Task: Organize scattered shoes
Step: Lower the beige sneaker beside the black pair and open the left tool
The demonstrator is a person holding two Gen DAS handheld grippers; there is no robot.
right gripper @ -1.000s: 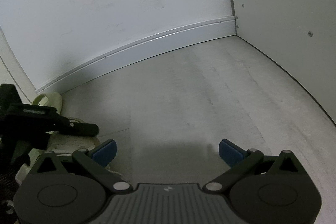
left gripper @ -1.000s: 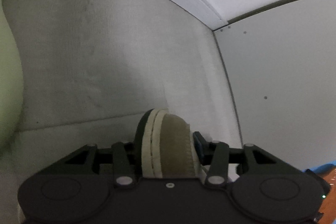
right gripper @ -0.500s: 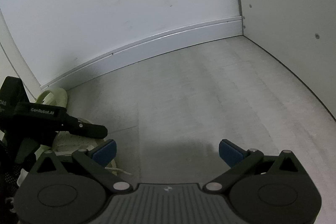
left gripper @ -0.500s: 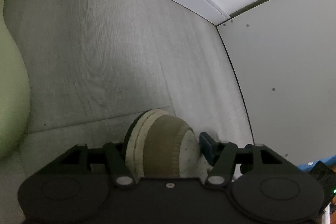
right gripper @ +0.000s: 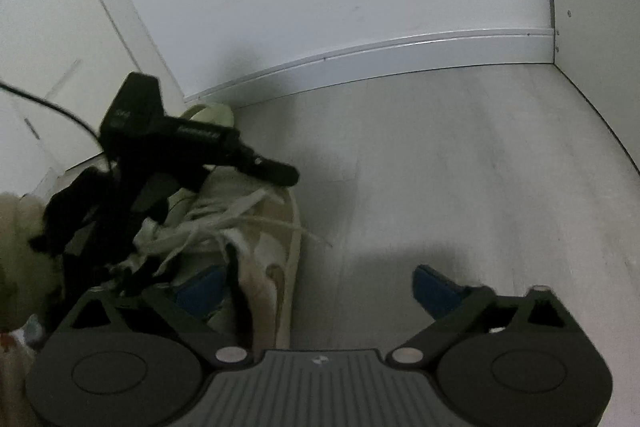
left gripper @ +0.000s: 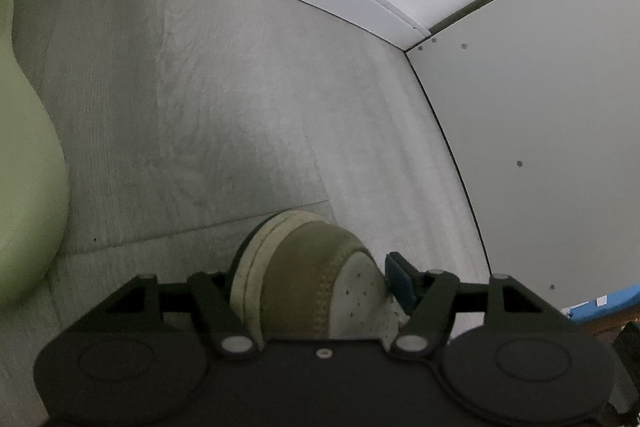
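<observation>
Left gripper (left gripper: 316, 279) is opening around the toe of the sneaker (left gripper: 308, 267), which is resting on the grey floor (left gripper: 224, 99) near the corner; I judge it is letting the shoe go there beside the pale green shoe (left gripper: 24, 167). The right blue pad (left gripper: 398, 283) is now standing clear of the toe, where a second ago it was pressing.

Right gripper (right gripper: 320, 291) is closing, with only bare floor between its pads; its left pad is lying over the sneaker's laces. Earlier it was spread wider, and farther from the shoe.
</observation>
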